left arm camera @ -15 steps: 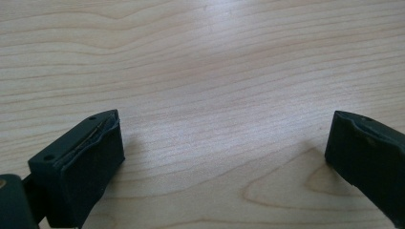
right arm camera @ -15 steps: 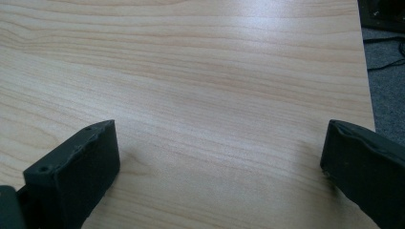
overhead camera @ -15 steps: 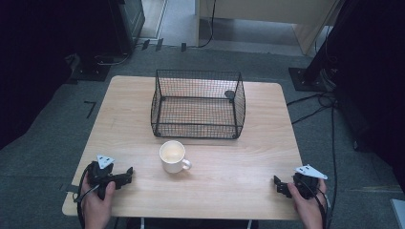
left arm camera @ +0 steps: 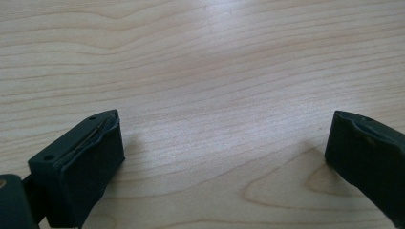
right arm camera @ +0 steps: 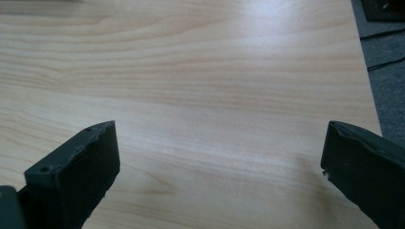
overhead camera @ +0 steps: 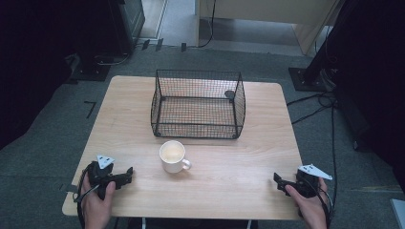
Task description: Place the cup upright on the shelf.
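High view puts your two hands at the near edge of the pale wood-grain table [overhead camera: 248, 157], one at each corner. Your left hand [overhead camera: 95, 202] holds the left gripper [overhead camera: 125, 175] near the front left corner, its grey three-cornered plate facing up; your right hand [overhead camera: 310, 202] holds the right gripper [overhead camera: 279, 181] near the front right corner. From up here both tools read as dark lumps, and you cannot judge their jaws; your forearms are cut off by the bottom edge.

Left gripper view settles it for that side: the left gripper [left arm camera: 224, 157] has its two black jaws spread wide apart, bare wood grain between them and nothing held. The right-hand jaw is partly cut off by the frame edge.

Right gripper view shows the same for the right gripper [right arm camera: 219, 162]: jaws wide apart over bare tabletop, nothing between them. The table's edge and a strip of grey floor [right arm camera: 382, 71] run down the right side, with a dark cable on it, hard to make out.

A cream ceramic mug [overhead camera: 173, 156] stands upright near the table's middle, handle toward your right, well apart from both tools. Just behind it sits a black wire mesh basket [overhead camera: 198, 125], open at the top. A small dark round object [overhead camera: 229, 94] sits at its far right corner; you cannot tell what it is.
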Demonstrator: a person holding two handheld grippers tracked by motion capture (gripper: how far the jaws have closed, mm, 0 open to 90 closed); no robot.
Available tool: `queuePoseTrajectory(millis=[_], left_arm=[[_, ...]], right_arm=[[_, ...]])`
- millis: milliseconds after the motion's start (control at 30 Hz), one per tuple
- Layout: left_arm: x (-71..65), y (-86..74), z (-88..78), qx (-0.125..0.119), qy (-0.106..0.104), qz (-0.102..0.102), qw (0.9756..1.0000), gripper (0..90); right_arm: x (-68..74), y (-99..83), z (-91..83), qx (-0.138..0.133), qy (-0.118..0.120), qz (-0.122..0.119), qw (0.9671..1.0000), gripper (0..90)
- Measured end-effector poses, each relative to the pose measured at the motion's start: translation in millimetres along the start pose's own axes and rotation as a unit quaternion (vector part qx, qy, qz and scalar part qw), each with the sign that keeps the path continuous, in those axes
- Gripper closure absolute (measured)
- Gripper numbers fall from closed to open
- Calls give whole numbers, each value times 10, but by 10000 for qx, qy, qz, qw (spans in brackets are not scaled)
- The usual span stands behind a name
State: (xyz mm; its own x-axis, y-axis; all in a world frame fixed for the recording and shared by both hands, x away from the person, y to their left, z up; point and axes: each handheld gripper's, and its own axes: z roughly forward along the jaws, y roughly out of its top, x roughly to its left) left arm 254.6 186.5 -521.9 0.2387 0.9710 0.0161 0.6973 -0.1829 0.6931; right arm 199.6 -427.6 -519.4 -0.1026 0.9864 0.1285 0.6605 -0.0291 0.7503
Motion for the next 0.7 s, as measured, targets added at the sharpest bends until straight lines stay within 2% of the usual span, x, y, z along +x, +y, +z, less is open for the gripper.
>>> queuePoseTrajectory(millis=[167, 233, 400, 500, 700], left_arm=[[0, 0, 0, -1, -2, 2, 10000, 0], [0, 0, 0, 1, -1, 2, 10000, 0], [0, 0, 0, 0, -2, 0, 10000, 0], [0, 0, 0, 3, 0, 3, 10000, 0], [-3, 4, 4, 0, 2, -4, 10000, 0]], right_arm=[[128, 85, -77, -173, 140, 15, 9997, 25], [250, 140, -134, -291, 268, -91, 9992, 25], [395, 201, -166, -406, 373, -228, 9982, 25], [509, 248, -166, -403, 459, -330, 9976, 36], [623, 318, -156, -417, 520, -416, 9969, 39]])
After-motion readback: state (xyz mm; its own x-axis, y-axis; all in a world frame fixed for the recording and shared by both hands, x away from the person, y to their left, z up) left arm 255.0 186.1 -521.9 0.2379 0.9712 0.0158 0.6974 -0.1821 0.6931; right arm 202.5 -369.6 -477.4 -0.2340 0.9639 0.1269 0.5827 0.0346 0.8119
